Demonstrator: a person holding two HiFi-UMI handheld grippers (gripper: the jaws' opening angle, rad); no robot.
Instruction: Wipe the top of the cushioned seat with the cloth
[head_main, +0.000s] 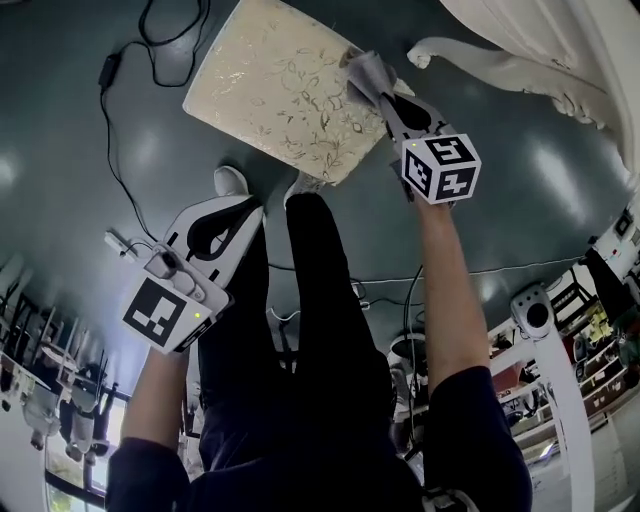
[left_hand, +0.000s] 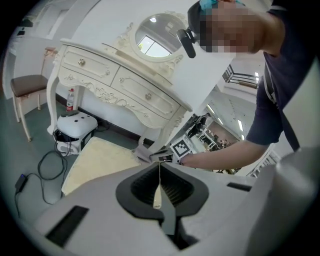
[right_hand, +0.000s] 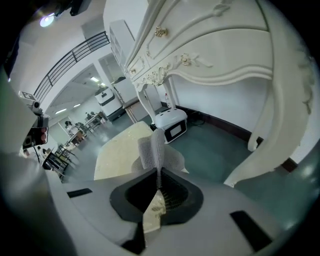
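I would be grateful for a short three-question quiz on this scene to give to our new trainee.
1. Which gripper holds the grey textured cloth? A: the left gripper. B: the right gripper. C: neither.
2. True or false: in the head view the cloth lies at the middle of the cream floral cushioned seat.
3. Fill the gap: the left gripper's jaws are ___, with nothing between them.

Key: 1 B. 2 False; the cloth is at the seat's edge, by the right gripper. 3 together.
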